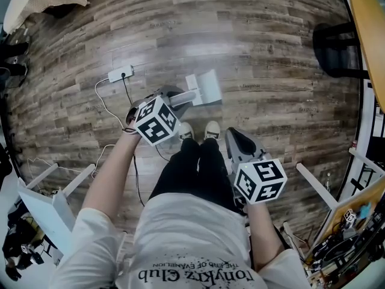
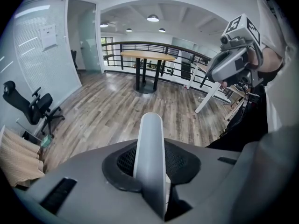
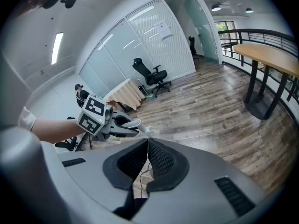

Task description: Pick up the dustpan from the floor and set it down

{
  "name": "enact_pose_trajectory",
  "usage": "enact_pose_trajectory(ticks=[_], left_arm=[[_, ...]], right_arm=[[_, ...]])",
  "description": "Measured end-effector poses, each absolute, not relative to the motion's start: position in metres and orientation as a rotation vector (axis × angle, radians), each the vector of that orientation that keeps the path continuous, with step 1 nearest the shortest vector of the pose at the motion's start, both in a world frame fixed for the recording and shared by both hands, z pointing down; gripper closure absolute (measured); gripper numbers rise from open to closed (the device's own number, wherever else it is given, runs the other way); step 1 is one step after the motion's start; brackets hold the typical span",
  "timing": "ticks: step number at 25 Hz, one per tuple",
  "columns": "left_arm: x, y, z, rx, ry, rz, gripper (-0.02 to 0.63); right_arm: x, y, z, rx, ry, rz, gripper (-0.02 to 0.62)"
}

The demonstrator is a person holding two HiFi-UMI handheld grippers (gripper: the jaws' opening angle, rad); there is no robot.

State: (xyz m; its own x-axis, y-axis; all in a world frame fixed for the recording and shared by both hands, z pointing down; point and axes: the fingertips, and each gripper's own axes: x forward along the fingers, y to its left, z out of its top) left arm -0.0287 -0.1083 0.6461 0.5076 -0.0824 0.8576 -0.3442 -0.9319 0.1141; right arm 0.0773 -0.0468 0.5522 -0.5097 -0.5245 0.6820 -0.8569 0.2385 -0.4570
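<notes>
The dustpan [image 1: 203,87] is pale grey, and its pan sits on or just over the wooden floor ahead of the person's shoes [image 1: 197,129]. Its long handle [image 1: 183,97] runs back into my left gripper [image 1: 171,99]. In the left gripper view the rounded handle [image 2: 150,148] stands between the two black pads of the left gripper [image 2: 150,171], which is shut on it. My right gripper [image 1: 236,136] hangs beside the person's right leg, away from the dustpan. Its pads [image 3: 158,155] meet at the tip of the right gripper [image 3: 147,143] with nothing between them.
A white power strip [image 1: 120,73] with trailing cables lies on the floor left of the dustpan. White frame legs [image 1: 55,202] stand at the near left and a dark table base [image 1: 334,46] at the far right. An office chair [image 2: 32,107] and a round table [image 2: 147,56] stand farther off.
</notes>
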Motion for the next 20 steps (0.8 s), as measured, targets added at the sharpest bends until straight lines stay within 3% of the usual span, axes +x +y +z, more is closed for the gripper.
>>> enact_pose_trajectory(ticks=[20], left_arm=[[-0.037,-0.097,0.638,2.512,-0.404,1.417,0.497]], right_arm=[[0.074,-0.045,0.540,1.269,-2.152,1.132,0.569]])
